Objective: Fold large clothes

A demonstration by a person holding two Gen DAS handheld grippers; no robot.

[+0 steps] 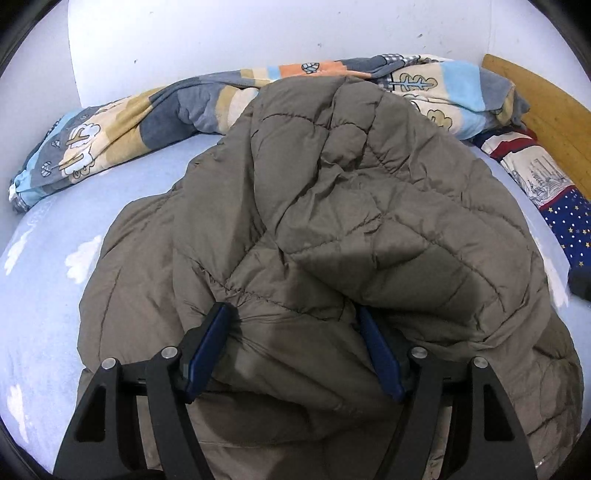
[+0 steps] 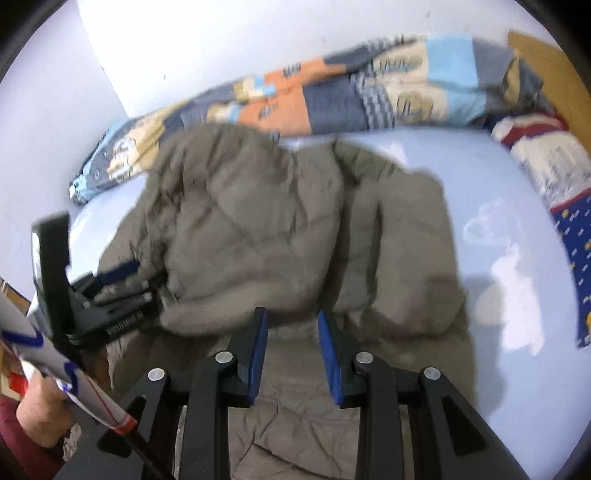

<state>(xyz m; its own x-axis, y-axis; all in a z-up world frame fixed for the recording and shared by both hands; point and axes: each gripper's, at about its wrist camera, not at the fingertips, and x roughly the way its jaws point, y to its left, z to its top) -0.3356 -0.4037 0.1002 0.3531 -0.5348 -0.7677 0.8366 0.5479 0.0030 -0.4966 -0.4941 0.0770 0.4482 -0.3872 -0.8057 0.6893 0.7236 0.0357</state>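
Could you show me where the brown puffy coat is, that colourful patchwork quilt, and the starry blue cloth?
brown puffy coat (image 1: 332, 192): left wrist view, on its quilted upper fold.
patchwork quilt (image 1: 155, 114): left wrist view, on a grey patch.
starry blue cloth (image 1: 570, 229): left wrist view, on its starred area.

My left wrist view is sharp and evenly lit by soft, cool indoor light, with only a faint shadow where the quilted jacket (image 1: 332, 229) folds over itself near the fingers. My right wrist view is smeared with motion blur, so the patchwork blanket (image 2: 332, 96) and the jacket's stitching lose their edges. Both fisheye views bow the bedsheet (image 1: 44, 295) and white wall (image 1: 258, 33) strongly, and black vignette fills the corners.
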